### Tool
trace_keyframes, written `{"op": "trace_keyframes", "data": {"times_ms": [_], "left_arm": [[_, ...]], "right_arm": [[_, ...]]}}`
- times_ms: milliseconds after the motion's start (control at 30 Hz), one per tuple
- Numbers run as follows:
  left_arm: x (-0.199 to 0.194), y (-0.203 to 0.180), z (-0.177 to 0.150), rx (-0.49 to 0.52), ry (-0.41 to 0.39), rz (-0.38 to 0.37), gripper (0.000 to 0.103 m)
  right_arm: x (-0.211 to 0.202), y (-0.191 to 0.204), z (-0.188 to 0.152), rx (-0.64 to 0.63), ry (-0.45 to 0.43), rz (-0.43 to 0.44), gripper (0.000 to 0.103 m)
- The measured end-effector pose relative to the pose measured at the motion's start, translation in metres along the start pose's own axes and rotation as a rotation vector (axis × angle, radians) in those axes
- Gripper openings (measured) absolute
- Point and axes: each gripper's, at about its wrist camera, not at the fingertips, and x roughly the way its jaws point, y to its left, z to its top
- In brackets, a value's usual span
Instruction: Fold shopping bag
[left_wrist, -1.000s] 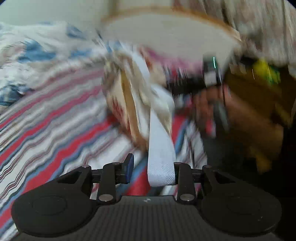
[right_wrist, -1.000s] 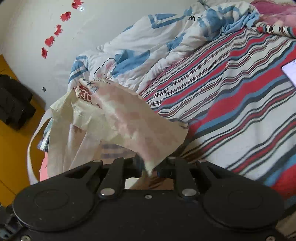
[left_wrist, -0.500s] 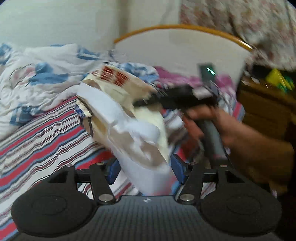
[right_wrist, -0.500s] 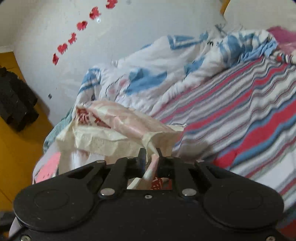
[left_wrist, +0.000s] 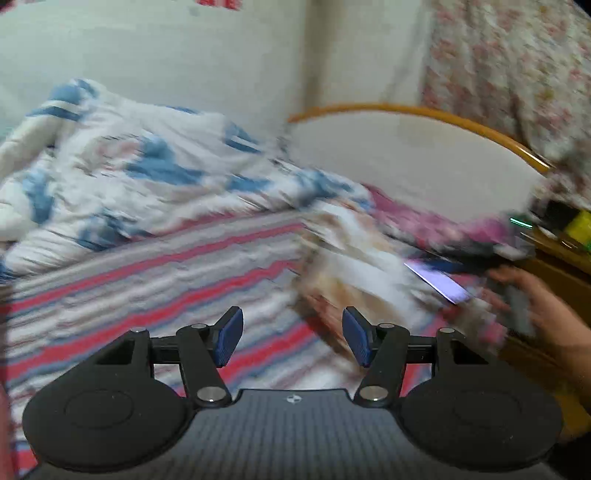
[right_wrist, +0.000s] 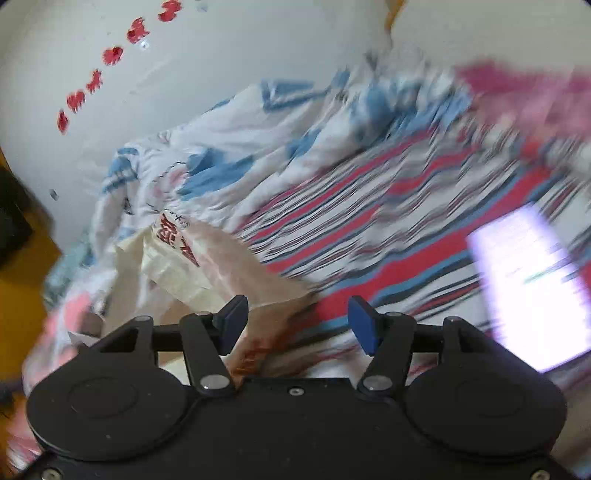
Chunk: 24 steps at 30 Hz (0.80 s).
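A bed with a red, blue and white striped sheet (left_wrist: 155, 280) filled both views, a rumpled blue-and-white quilt (right_wrist: 229, 155) heaped against the wall and a lit phone (right_wrist: 532, 291) lying on the stripes. Both pictures were smeared by motion.

The shopping bag (right_wrist: 207, 266), cream with red print, lay in a loose crumpled heap on the sheet, not flat and with no clean crease to be seen. Whether anything was inside it could not be told; it looked slack.

The left gripper (left_wrist: 291, 339) had its fingers spread wide with nothing between them, the bag off to its right. The right gripper (right_wrist: 299, 325) was also spread wide and empty, the bag's edge just beside its left finger. A hand (left_wrist: 546, 306) showed at the right edge of the left view.

Judged from this, the bag lay released between grasps. The next move would call for finding an edge or corner in the heap and spreading the cloth flat.
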Motion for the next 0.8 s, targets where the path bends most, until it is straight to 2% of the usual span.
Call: {"op": "trace_keyframes", "data": {"times_ms": [33,100,200,333,500,567,667,700,767,800], "left_arm": [[0.011,0.008,0.004,-0.019,0.010,0.038,0.058],[0.037,0.023,0.009,-0.064,0.038,0.066,0.058],[0.075,0.039,0.015,-0.126,0.067,0.025,0.058],[0.114,0.040,0.026,-0.110,0.076,0.022,0.058],[0.146,0.035,0.027,-0.144,0.110,-0.064,0.058],[0.152,0.030,0.025,-0.177,0.116,-0.112,0.058],[0.159,0.011,0.022,-0.163,0.109,-0.120,0.058],[0.160,0.005,0.022,-0.148,0.103,-0.115,0.058],[0.162,-0.003,0.024,-0.147,0.095,-0.146,0.058],[0.161,-0.006,0.026,-0.152,0.091,-0.164,0.058]], "right_arm": [[-0.010,0.013,-0.005,-0.068,0.002,0.006,0.062],[-0.019,0.040,-0.018,-0.138,0.031,0.064,0.062],[-0.033,0.080,-0.038,-0.242,0.073,0.150,0.061],[-0.019,0.119,-0.054,-0.300,0.133,0.247,0.060],[0.007,0.157,-0.071,-0.535,0.129,0.163,0.060],[0.017,0.155,-0.070,-0.504,0.152,0.151,0.061],[0.027,0.122,-0.063,-0.322,0.169,0.139,0.057],[0.030,0.111,-0.061,-0.261,0.174,0.135,0.052],[0.037,0.089,-0.057,-0.140,0.184,0.127,0.024],[0.040,0.078,-0.055,-0.079,0.189,0.123,0.019]]}}
